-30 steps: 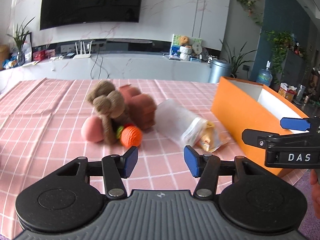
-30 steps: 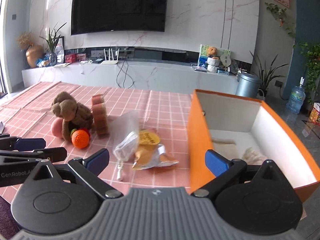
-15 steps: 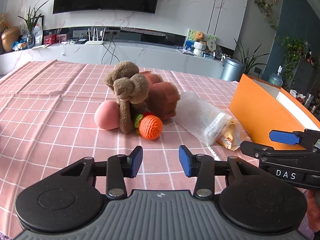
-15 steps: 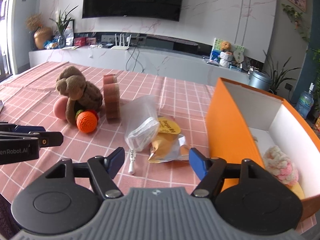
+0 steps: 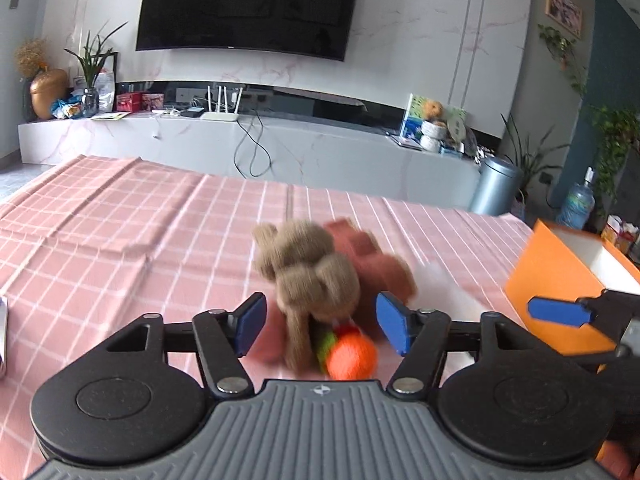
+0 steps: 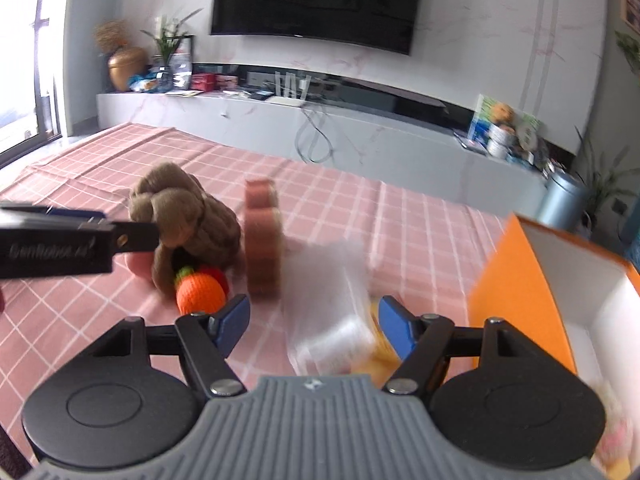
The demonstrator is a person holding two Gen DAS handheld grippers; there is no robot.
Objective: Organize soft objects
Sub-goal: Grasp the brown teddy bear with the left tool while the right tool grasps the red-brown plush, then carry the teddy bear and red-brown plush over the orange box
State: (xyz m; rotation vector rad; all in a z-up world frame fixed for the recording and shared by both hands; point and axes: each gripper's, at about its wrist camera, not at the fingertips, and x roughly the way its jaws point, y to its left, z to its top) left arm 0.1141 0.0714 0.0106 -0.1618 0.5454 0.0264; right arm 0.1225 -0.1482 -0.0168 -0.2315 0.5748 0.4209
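A brown plush toy lies in a pile with an orange knitted ball, a pink ball and a reddish-brown foam block on the pink checked cloth. My left gripper is close in front of the pile. Its jaws are opening, with the plush and orange ball between them and the pads clear of both. My right gripper stands open over a clear plastic bag with a yellow packet beside it. Its pads do not press the bag. The picture is blurred.
An orange box with white inside stands open at the right, a fluffy pink-white thing blurred in it. The left gripper's side crosses the right wrist view beside the plush. The checked cloth stretches far left.
Both grippers have moved forward, the left up to the plush pile, the right onto the plastic bag. The left jaws narrowed, then spread wider. The right jaws came in from their widest.
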